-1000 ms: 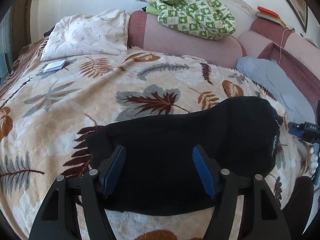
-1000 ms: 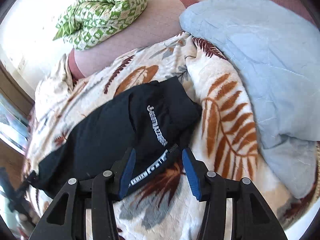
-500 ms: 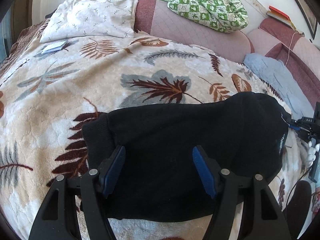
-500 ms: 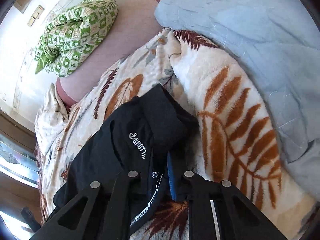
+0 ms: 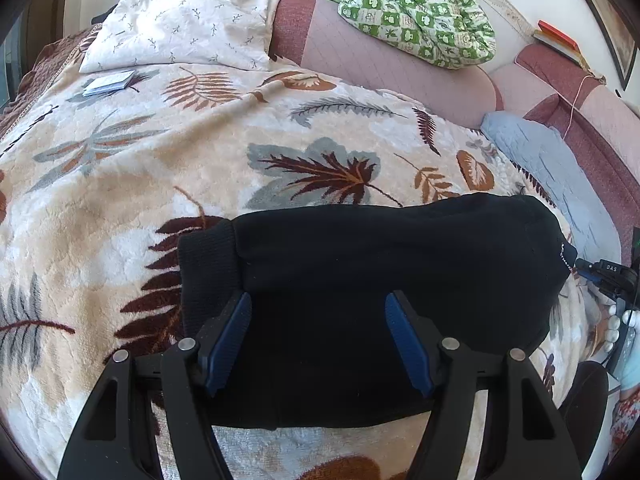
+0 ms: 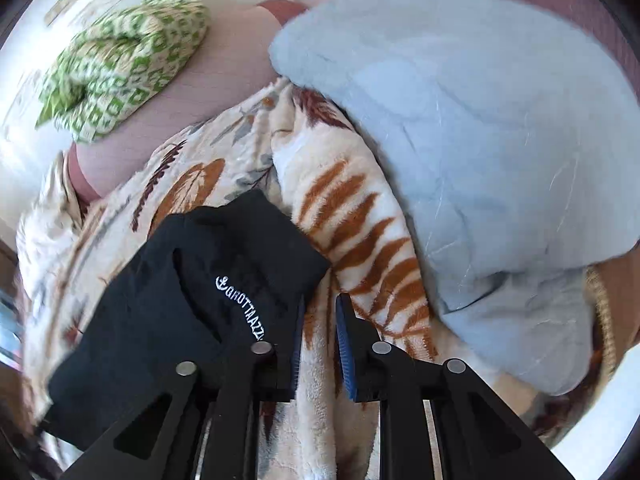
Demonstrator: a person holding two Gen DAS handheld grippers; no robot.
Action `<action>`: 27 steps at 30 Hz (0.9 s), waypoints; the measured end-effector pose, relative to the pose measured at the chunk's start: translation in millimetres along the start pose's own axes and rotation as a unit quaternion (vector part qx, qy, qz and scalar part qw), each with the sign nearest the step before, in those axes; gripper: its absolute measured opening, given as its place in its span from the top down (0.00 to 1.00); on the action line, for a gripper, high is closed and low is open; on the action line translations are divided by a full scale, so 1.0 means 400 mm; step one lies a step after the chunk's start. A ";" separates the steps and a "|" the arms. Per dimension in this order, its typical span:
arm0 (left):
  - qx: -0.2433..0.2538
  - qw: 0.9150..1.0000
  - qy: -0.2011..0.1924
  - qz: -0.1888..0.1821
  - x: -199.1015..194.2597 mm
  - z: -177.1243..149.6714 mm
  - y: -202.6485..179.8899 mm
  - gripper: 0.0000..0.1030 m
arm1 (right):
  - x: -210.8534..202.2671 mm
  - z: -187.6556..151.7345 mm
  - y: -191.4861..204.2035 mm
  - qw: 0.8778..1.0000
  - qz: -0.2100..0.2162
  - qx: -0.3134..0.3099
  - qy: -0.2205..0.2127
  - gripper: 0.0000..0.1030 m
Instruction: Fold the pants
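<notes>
On the bed, the leaf-print blanket [image 5: 132, 184] lies bare and flat to the left of and beyond the black pants [image 5: 360, 280], so a claw could sweep there freely up to the white pillow [image 5: 180, 28] and a small flat packet [image 5: 110, 83] near it. To the right the room is tight: a pale blue quilt [image 6: 480, 140] bulks up just beside the pants' lettered end, leaving only a narrow strip of blanket between. Behind, the pink headboard [image 5: 380, 60] and a green checked bundle [image 5: 412, 12] close off the far edge.
</notes>
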State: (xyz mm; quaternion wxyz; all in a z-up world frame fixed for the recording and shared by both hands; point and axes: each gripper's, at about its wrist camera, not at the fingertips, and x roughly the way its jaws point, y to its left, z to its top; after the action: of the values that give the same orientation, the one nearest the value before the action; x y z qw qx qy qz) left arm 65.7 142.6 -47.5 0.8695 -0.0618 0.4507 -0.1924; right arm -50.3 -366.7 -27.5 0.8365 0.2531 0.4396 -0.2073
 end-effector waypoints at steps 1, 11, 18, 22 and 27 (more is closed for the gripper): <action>0.001 1.000 0.000 0.000 0.001 -0.001 0.000 0.33 | -0.015 -0.012 0.025 1.000 0.000 -0.015 -0.007 0.68; 0.060 0.997 -0.031 0.046 0.010 -0.047 -0.036 0.33 | 0.023 -0.074 0.349 0.983 0.122 -0.137 0.015 0.63; 0.061 0.997 -0.045 0.033 0.003 -0.058 -0.024 0.33 | 0.207 -0.049 0.531 0.977 0.053 -0.201 0.053 0.63; 0.039 0.999 -0.035 0.014 -0.018 -0.052 -0.016 0.33 | 0.221 -0.012 0.484 0.982 0.013 -0.174 0.067 0.64; 0.037 0.996 -0.078 -0.022 -0.083 -0.003 -0.080 0.26 | 0.142 0.051 0.521 0.971 0.072 -0.221 0.056 0.62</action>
State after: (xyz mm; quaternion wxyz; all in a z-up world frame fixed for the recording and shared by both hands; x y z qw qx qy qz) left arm 38.8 126.4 -14.1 0.8991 -0.0539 0.3728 -0.2231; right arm 111.0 -222.1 -15.0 0.8585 0.1040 0.5013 -0.0296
